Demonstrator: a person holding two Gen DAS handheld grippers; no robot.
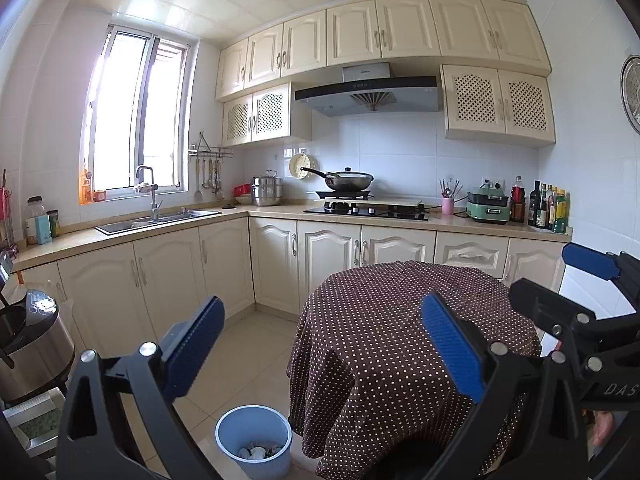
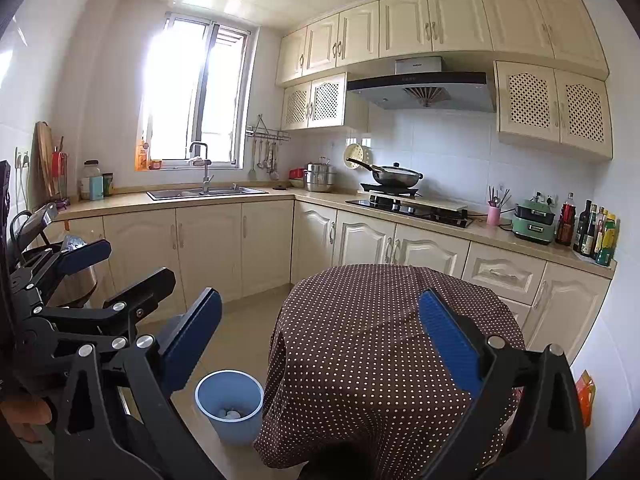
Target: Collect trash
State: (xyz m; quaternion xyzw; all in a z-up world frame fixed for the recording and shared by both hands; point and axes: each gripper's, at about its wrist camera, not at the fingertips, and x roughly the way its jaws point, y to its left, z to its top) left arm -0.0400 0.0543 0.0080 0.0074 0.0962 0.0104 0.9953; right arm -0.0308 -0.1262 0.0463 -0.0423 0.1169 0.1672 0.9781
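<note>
**Blue bin on the floor, both grippers raised and empty**

Blue plastic, the bin [image 1: 253, 441] stands on the pale floor tiles [image 1: 256, 344], just beside the draped edge of a round table [image 1: 404, 320] covered in a brown cloth with white dots. A few pale crumpled bits of trash [image 1: 256, 453] lie at its bottom.

Readable writing is scarce: the letters "DAS" show on the black frame of the right gripper [image 1: 496, 284] where it enters the left wrist view. Bottle labels at the far right are too small to read.

The left gripper [image 1: 320, 344] is held level above the floor and table edge, its blue-padded fingers [image 1: 196, 344] wide apart with nothing between them. The right gripper's fingers are likewise spread and empty, reaching over the tablecloth. A bit of a hand shows behind each frame.

Beyond, a beige counter [image 1: 276, 211] runs in an L past cream cabinets, carrying a steel sink [image 1: 156, 222] under a bright window [image 1: 136, 120], a black stove [image 1: 368, 211] with a wok [image 1: 348, 180] beneath a range hood [image 1: 368, 94], a pink cup, a green appliance and bottles.
</note>
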